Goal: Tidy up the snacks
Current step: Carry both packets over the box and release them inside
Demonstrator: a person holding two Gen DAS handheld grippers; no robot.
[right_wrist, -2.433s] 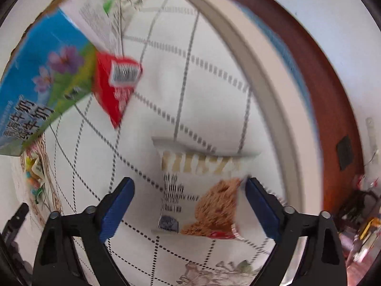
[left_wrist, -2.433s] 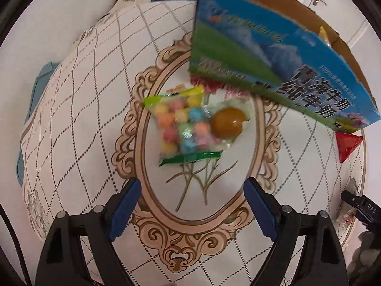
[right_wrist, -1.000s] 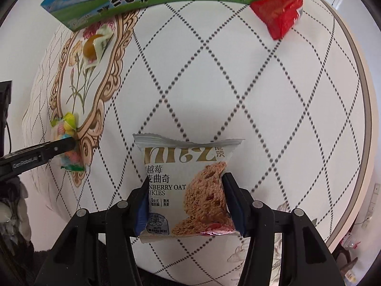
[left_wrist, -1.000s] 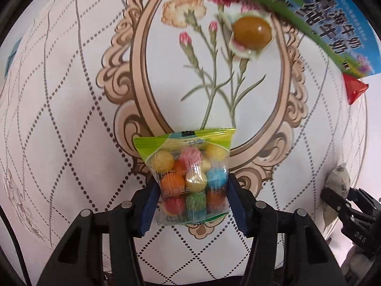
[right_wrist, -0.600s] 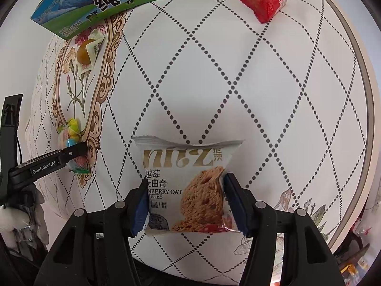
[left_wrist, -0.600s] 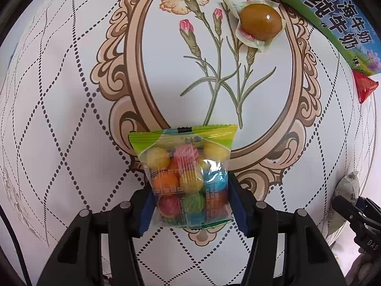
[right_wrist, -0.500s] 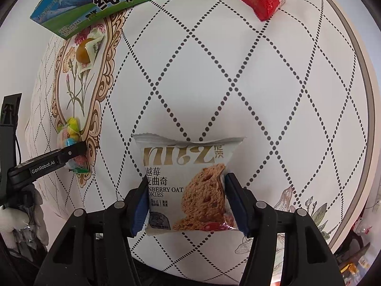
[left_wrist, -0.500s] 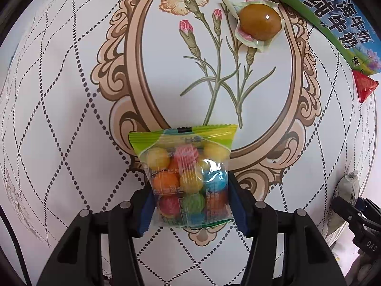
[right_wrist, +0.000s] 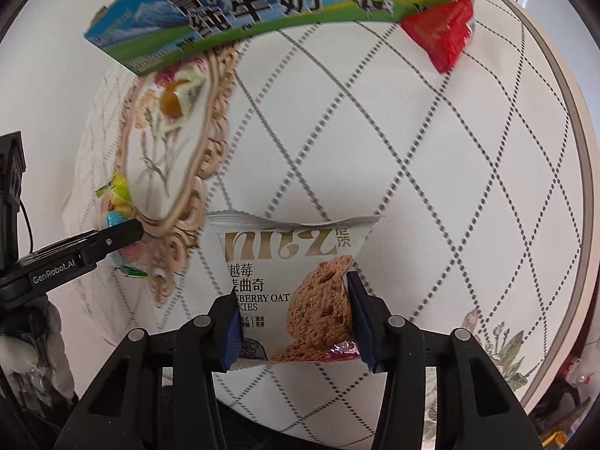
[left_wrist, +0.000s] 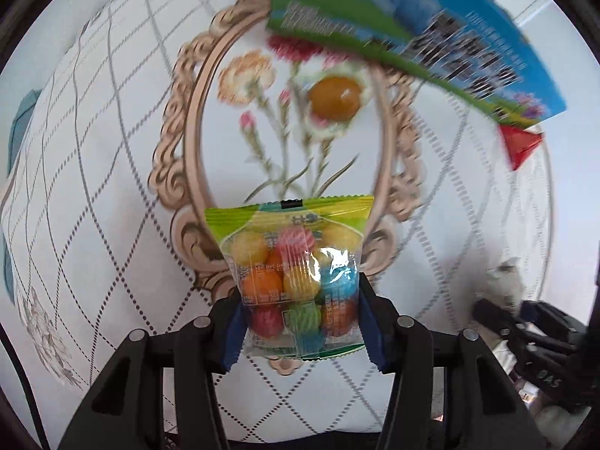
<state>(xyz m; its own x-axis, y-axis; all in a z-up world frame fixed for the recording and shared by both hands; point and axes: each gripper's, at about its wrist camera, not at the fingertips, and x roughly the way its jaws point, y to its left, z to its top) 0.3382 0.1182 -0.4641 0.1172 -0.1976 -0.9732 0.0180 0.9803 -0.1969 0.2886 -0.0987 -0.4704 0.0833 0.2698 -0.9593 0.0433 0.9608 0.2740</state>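
- Your left gripper (left_wrist: 302,324) pinched a clear crinkly candy bag (left_wrist: 296,277) of round coloured balls, its blue pads pressed on both sides, above the quilted tablecloth (left_wrist: 93,195).
- Past it lay a glossy wrapped amber sweet (left_wrist: 335,98) inside the printed oval frame, touching the blue-green cardboard milk carton (left_wrist: 412,33).
- Only your right view showed the table's pale round rim (right_wrist: 562,120) and the red foil packet (right_wrist: 442,35) in full.
- Your right gripper (right_wrist: 294,332) was closing, its pads already squeezing the matte white cranberry oat cookie pack (right_wrist: 292,281), which buckled between them.
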